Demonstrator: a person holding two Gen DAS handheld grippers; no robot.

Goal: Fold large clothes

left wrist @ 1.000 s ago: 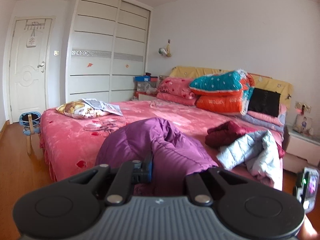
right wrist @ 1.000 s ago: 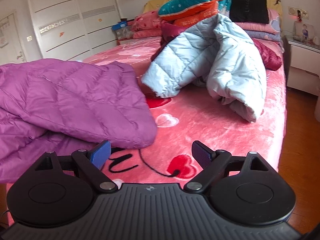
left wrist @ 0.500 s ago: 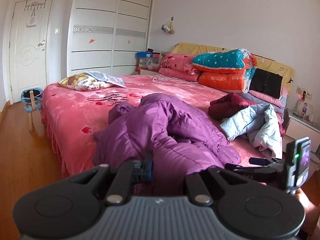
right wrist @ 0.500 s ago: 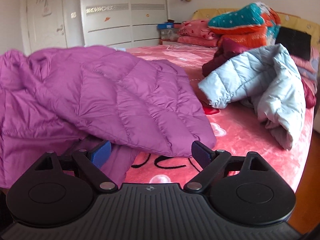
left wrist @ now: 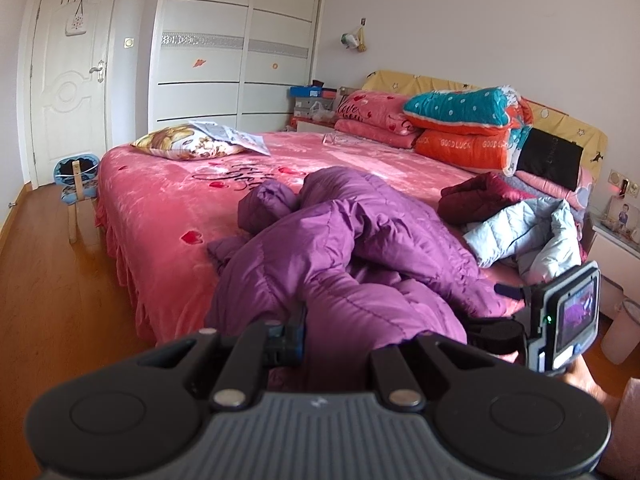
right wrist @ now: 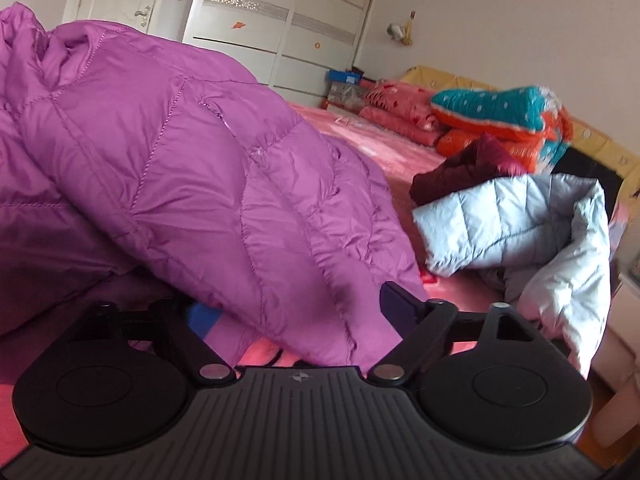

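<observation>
The purple down jacket [left wrist: 352,256] lies crumpled on the near part of the pink bed [left wrist: 160,216], nothing folded yet; the pale blue jacket [right wrist: 520,224] and a dark red garment [right wrist: 464,168] wait unfolded beyond it; the left gripper [left wrist: 340,332] is clamped on the purple hem, the right gripper [right wrist: 296,312] gapes wide around another edge without pinching; the jacket's long axis seems to run from the near edge toward the pillows, though bunching obscures it

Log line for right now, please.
left gripper: shut on purple jacket | right gripper: open, straddling jacket edge | bed: jacket unfolded
</observation>
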